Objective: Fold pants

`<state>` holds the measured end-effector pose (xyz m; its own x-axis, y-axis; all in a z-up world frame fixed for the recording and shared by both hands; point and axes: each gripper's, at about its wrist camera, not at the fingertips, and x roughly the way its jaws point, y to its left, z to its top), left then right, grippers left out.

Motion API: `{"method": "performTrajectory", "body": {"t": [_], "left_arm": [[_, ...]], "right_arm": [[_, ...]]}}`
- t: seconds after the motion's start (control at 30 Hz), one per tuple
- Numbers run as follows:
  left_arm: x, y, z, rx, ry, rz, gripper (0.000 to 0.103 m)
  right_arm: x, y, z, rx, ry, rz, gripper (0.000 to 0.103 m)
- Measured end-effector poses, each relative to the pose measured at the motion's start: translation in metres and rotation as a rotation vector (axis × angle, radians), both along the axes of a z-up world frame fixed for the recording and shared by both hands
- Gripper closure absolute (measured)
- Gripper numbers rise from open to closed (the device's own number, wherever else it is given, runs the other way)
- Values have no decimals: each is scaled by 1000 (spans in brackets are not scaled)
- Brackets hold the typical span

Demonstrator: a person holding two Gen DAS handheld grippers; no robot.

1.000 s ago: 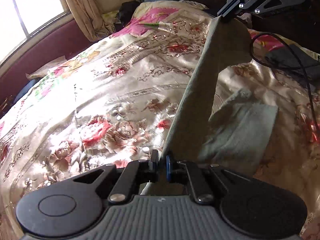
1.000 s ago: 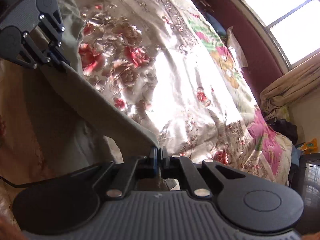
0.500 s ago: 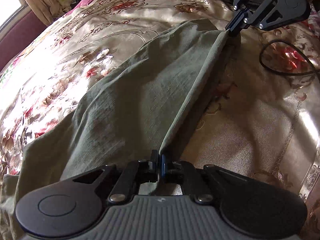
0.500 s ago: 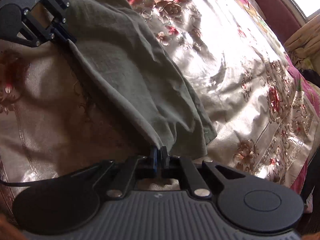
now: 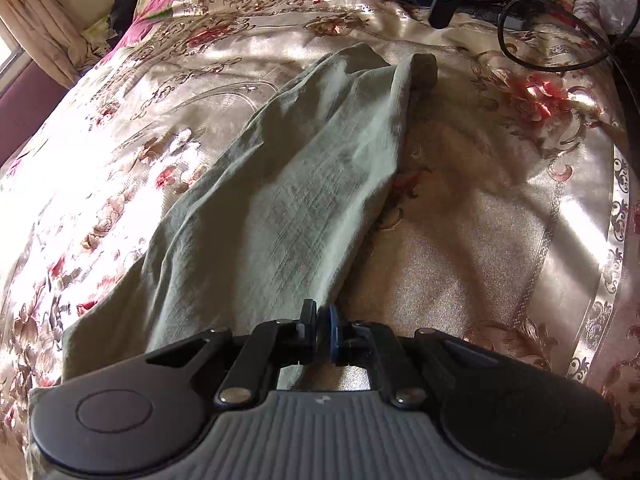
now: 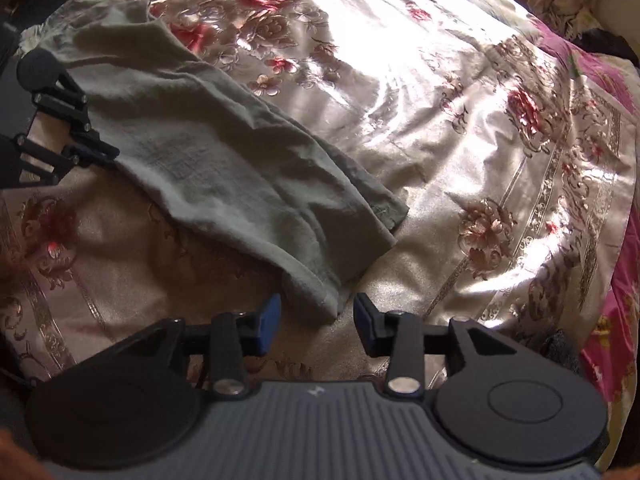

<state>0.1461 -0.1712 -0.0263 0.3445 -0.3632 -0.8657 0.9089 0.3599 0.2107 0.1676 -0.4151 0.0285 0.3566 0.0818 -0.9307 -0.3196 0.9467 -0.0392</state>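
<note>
- Right claw [image 6: 315,322] has just been opening, its pads clear of the pants [image 6: 224,168] hem lying between them, laid on the bed [image 6: 460,128].
- Left claw [image 5: 320,326] pinches the other edge, keeping the fold aligned.

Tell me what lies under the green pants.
The pants lie on the floral bedspread, which shows all around them. Anything beneath the cloth itself, or between its layers, is covered.

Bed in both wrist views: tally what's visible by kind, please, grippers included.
Pants: 1, grey-green, lying on the bedspread
Bedspread: 1, floral satin
Grippers: 2, left gripper and right gripper
Black cable: 1
Curtain: 1
Total: 6
</note>
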Motion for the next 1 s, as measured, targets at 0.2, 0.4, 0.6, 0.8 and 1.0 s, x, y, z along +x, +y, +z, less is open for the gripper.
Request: {"method": "performTrajectory", "body": {"t": [0.2, 0.4, 0.6, 0.8, 1.0], "left_arm": [[-7, -42, 18, -157, -110, 53, 79], [6, -101, 7, -247, -62, 73, 74], [18, -120, 9, -264, -66, 92, 74], [17, -124, 3, -250, -65, 52, 74], [13, -129, -4, -256, -28, 52, 74]], "right_arm": [[54, -38, -40, 237, 8, -252, 61], [74, -47, -65, 312, 58, -314, 88], [76, -51, -26, 365, -67, -290, 102], [80, -51, -43, 232, -8, -96, 86], [88, -47, -59, 191, 66, 77, 64]]}}
